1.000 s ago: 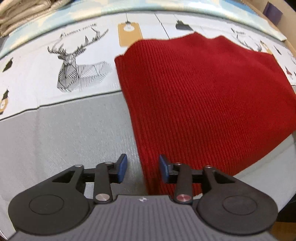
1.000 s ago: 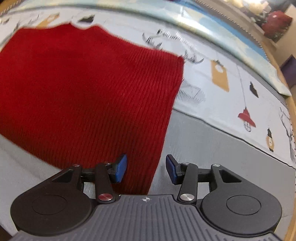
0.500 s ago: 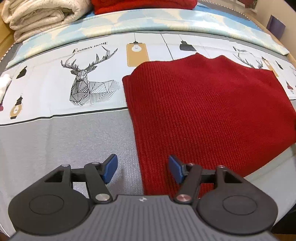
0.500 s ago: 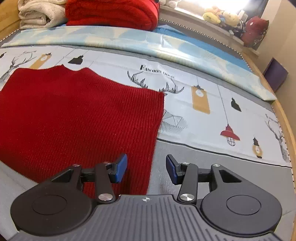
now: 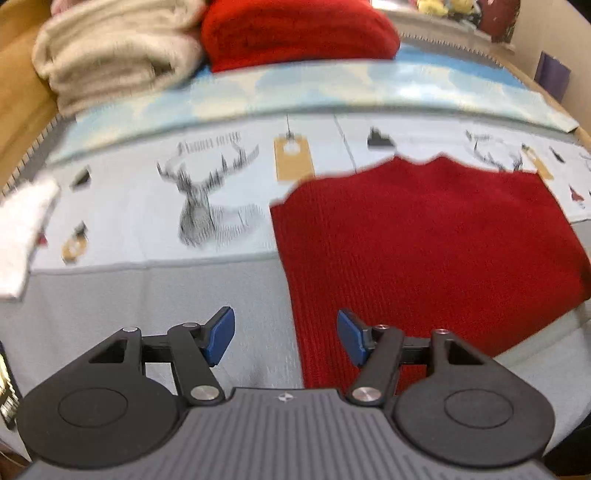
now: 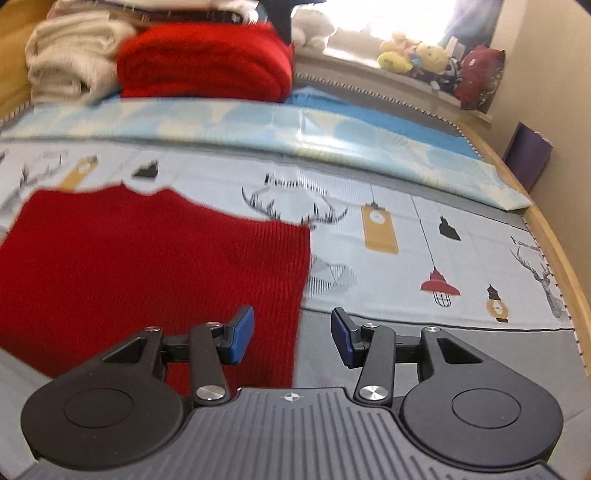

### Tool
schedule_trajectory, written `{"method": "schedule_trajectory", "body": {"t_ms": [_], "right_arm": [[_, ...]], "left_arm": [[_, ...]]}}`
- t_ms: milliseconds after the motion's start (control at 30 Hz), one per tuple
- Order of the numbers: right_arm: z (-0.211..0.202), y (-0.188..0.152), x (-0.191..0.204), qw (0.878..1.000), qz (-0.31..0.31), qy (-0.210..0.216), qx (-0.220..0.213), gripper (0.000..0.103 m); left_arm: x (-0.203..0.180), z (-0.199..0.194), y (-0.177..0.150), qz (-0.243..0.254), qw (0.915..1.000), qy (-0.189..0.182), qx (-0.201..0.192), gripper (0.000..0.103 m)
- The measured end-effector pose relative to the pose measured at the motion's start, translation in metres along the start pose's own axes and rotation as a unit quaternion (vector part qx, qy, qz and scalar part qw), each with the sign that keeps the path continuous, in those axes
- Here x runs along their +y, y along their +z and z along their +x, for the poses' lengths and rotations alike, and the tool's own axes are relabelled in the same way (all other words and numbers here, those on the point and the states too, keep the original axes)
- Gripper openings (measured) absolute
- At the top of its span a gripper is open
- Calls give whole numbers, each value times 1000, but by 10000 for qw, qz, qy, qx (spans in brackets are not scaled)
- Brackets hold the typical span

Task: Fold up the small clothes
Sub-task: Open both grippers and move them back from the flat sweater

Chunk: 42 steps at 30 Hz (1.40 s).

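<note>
A red ribbed knit garment (image 5: pixel 424 236) lies folded flat on the printed bed sheet; it also shows in the right wrist view (image 6: pixel 147 266). My left gripper (image 5: pixel 286 338) is open and empty, raised over the garment's near left edge. My right gripper (image 6: pixel 291 338) is open and empty, raised over the garment's near right edge. Neither gripper touches the cloth.
A folded cream blanket (image 5: pixel 114 62) and a folded red blanket (image 5: pixel 295 33) are stacked at the back. A white cloth (image 5: pixel 22 236) lies at the far left. Plush toys (image 6: pixel 417 55) sit on the sill. The bed's wooden edge (image 6: pixel 561 258) runs along the right.
Both grippers have risen and pulled back from the garment, so more of the bed shows. The left gripper's jaws have opened wider. The garment has not moved.
</note>
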State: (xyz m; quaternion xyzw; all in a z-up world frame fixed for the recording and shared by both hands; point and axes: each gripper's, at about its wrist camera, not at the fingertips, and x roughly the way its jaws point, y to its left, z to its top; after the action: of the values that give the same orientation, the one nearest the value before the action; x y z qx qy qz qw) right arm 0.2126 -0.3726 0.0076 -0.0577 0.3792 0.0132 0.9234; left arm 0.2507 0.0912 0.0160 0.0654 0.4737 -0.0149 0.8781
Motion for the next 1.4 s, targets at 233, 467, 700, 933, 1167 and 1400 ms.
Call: {"method": "schedule_trajectory", "body": {"t_ms": [233, 467, 700, 933, 1167, 1400], "right_arm": [[-15, 9, 1, 9972, 598, 30, -450, 48], [-18, 20, 37, 9977, 136, 99, -652, 49], [-17, 27, 115, 9934, -613, 530, -810, 49], [-16, 23, 199, 9800, -1215, 1349, -819, 27], [-10, 14, 267, 9669, -1720, 1722, -768, 26], [-7, -9, 323, 9431, -2521, 2042, -731, 49]], "left_arm": [[-5, -17, -5, -328, 9957, 105, -862, 93], [-7, -4, 2, -368, 9956, 381, -768, 93], [10, 2, 3, -637, 9957, 345, -580, 93], [39, 6, -3, -1122, 9931, 204, -286, 93], [54, 12, -8, -1221, 9921, 278, -87, 93], [63, 14, -8, -1525, 9881, 200, 46, 93]]}}
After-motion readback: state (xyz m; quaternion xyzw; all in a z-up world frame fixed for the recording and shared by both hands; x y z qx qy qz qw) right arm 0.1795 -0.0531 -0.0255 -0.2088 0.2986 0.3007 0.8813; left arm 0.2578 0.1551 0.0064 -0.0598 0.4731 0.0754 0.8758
